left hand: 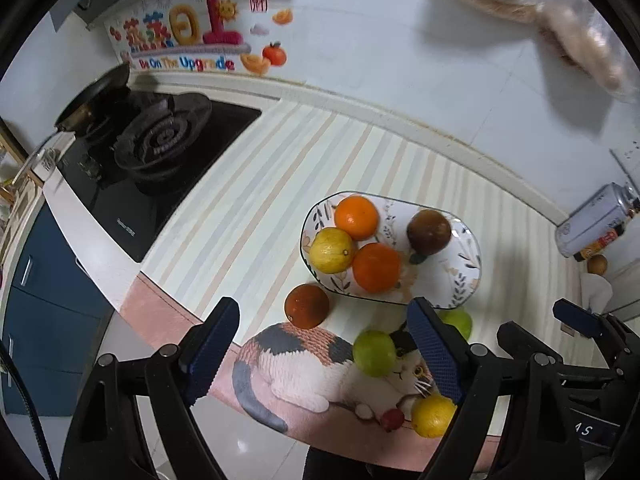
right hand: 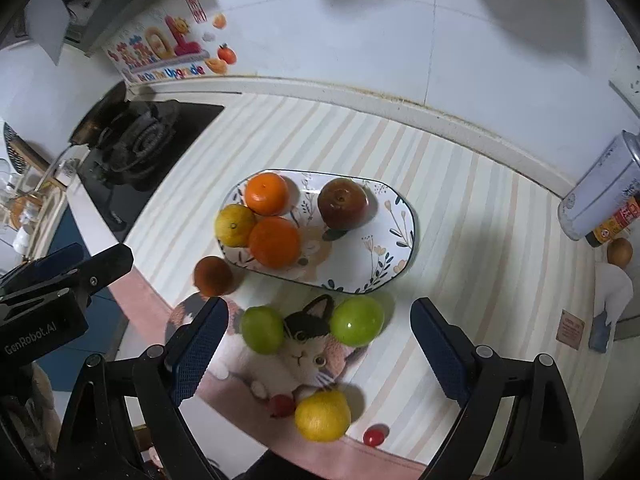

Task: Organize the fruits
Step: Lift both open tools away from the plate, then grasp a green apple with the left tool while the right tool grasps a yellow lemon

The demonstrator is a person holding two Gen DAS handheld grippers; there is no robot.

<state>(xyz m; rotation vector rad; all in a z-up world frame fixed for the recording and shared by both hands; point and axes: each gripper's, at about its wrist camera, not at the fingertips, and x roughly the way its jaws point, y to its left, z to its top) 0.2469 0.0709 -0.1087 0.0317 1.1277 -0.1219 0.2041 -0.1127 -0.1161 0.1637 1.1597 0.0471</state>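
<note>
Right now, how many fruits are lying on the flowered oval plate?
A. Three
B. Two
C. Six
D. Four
D. The plate holds four fruits: two oranges, one yellow citrus and one dark red apple; the other fruits lie off the plate on the mat.

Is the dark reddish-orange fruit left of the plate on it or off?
Off. The dark reddish-orange fruit sits on the striped mat, just outside the oval floral plate rim.
</note>
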